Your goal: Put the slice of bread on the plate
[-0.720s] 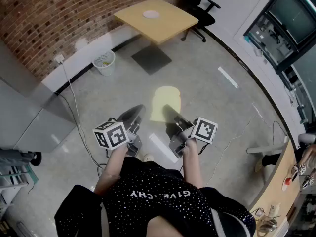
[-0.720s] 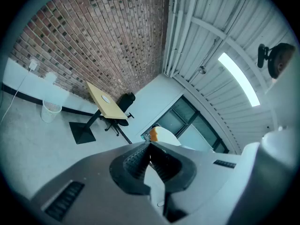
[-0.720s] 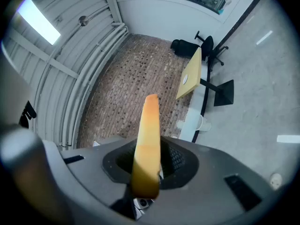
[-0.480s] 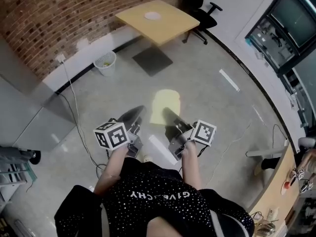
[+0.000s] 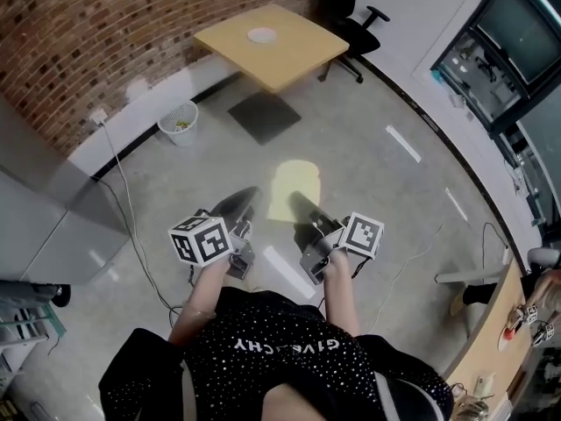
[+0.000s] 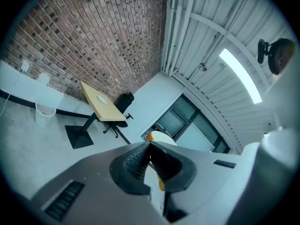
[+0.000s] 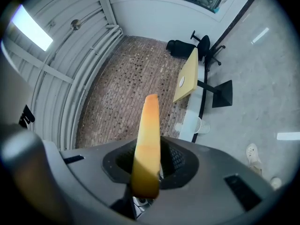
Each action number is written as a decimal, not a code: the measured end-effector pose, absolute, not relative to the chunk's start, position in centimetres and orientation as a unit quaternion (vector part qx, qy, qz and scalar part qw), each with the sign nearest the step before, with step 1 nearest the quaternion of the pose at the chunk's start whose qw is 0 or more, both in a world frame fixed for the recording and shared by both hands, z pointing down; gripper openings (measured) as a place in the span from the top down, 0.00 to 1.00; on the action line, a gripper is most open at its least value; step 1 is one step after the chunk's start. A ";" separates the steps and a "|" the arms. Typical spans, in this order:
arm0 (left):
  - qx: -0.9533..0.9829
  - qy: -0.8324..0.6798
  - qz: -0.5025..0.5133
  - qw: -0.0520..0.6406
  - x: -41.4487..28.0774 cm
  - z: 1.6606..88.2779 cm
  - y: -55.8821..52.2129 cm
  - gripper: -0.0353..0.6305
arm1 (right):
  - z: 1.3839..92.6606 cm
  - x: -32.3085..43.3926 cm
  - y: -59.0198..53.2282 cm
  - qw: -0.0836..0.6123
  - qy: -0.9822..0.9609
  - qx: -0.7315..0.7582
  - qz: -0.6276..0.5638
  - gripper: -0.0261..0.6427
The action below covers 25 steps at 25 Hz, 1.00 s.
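Far left: grey cabinet (image 5: 44, 226) against the brick wall (image 5: 105, 33). A white cable (image 5: 127, 200) runs from a wall socket down across the floor (image 5: 377, 191). There's a mesh bin (image 5: 179, 123) by the wall with something yellowish inside.

Next, the left gripper (image 5: 244, 198): level, out in front of the person. Jaws are pressed together, and in the left gripper view the pads meet at the tips with nothing pinched. Its tip sits just left of the bread (image 5: 294, 178), not touching it.

At the far end by the wall is the table (image 5: 298, 55), on a single post with a dark square base. The plate (image 5: 261, 35) is on it, toward the wall-side edge.

The bread is in the air over the floor, straight ahead of the person and well apart from the plate. In the head view its broad face is up and its rounded end points away from the person.

The right gripper (image 5: 298, 200) is level and pinches the bread's near end. The right gripper view shows the slice edge-on with both pads on it. Most of it sticks out past the jaws, toward the table.

Right of the table: black chair (image 5: 355, 29). Further right: glazed wall with monitors (image 5: 517, 33). Bottom right corner: desk (image 5: 491, 340) edge with small items, too small to tell.
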<state>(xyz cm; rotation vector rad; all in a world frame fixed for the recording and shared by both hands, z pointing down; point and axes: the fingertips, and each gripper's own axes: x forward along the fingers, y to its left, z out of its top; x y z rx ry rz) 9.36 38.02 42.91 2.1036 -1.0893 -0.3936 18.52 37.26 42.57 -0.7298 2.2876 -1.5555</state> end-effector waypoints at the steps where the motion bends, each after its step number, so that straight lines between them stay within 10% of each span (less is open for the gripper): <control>1: 0.817 -0.421 -0.155 0.362 9.3 42.8 37.0 0.93 | 42.5 18.5 36.3 0.138 0.793 -0.254 -0.536 0.82; 25: 0.834 -0.391 -0.132 0.367 3.8 41.6 13.8 0.93 | 42.5 13.3 13.9 0.150 0.765 -0.285 -0.558 0.82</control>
